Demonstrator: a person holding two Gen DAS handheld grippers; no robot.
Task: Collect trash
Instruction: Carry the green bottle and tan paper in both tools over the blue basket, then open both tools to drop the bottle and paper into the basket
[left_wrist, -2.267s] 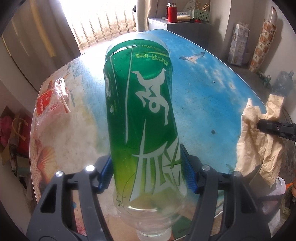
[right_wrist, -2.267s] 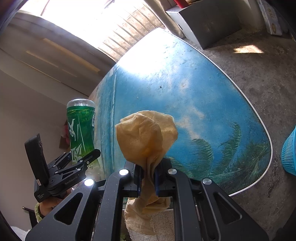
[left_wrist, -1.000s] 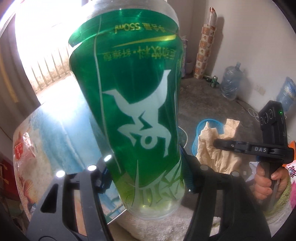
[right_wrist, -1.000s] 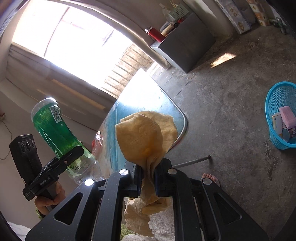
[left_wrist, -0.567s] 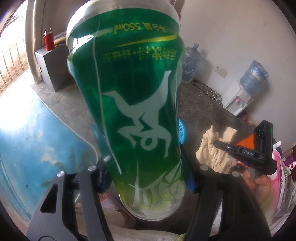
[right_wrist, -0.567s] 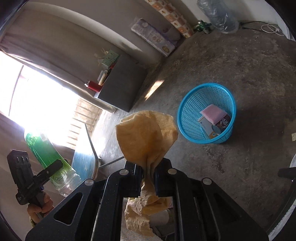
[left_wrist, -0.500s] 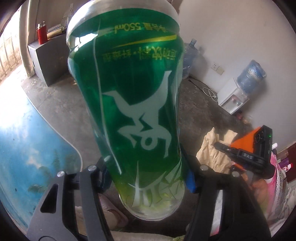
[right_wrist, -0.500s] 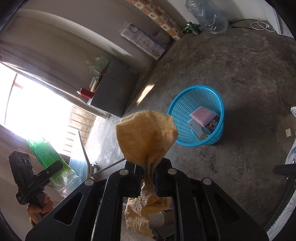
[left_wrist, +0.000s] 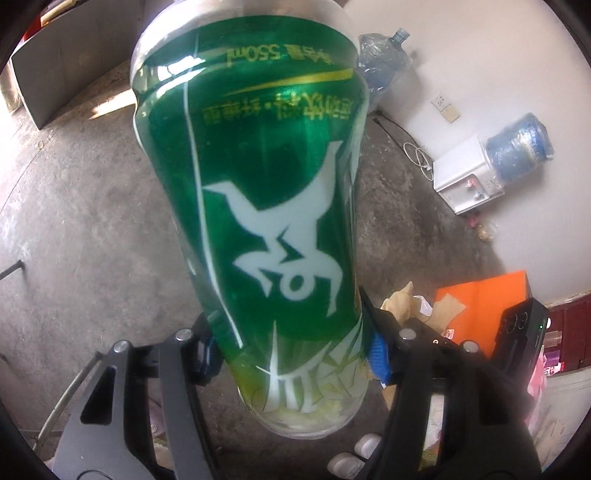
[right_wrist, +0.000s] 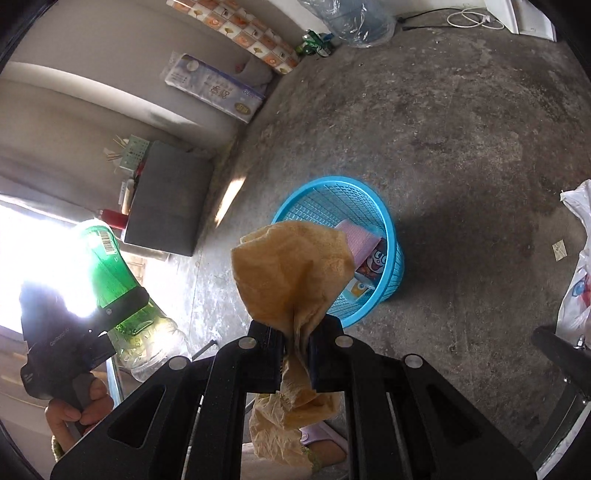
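A green plastic bottle (left_wrist: 266, 206) fills the left wrist view, held neck-down. My left gripper (left_wrist: 291, 354) is shut on it near its lower end. In the right wrist view the same bottle (right_wrist: 118, 280) hangs at the left in that gripper, with a hand below it. My right gripper (right_wrist: 297, 345) is shut on a crumpled brown paper (right_wrist: 291, 273). Beyond the paper, on the concrete floor, stands a blue mesh basket (right_wrist: 384, 229) with a pink packet and other wrappers inside. The paper hides the basket's near left side.
A grey cabinet (right_wrist: 166, 203) stands by the wall at the left. Water jugs (left_wrist: 517, 147), a white dispenser (left_wrist: 465, 181) and an orange box (left_wrist: 480, 306) line the right wall. A white plastic bag (right_wrist: 576, 280) lies at the right edge. Feet in slippers (right_wrist: 317, 439) show below.
Both grippers have swung away from the blue table and tilted down toward the floor. The blue basket has come closer and nearer the centre of the right wrist view. Both grips are unchanged.
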